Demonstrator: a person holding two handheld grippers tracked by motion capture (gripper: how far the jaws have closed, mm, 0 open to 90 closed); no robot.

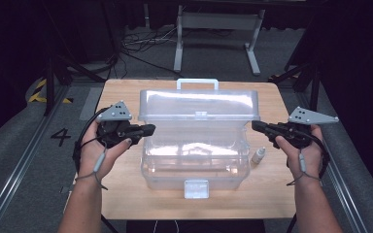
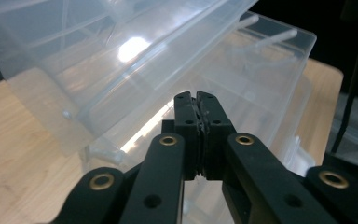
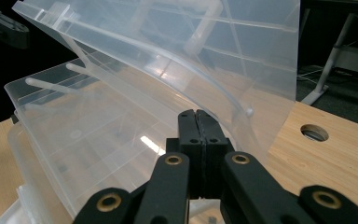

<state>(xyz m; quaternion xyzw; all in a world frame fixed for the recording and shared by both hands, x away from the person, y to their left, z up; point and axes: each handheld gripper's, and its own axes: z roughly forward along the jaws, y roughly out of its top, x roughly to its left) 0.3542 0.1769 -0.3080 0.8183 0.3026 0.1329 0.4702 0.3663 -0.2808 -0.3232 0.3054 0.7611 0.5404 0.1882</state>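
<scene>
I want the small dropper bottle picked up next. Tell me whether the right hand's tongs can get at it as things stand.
Probably yes. The dropper bottle stands on bare table beside the clear box, just below the right tongs, with nothing between them. The tongs are shut, so they would need to open first.
</scene>
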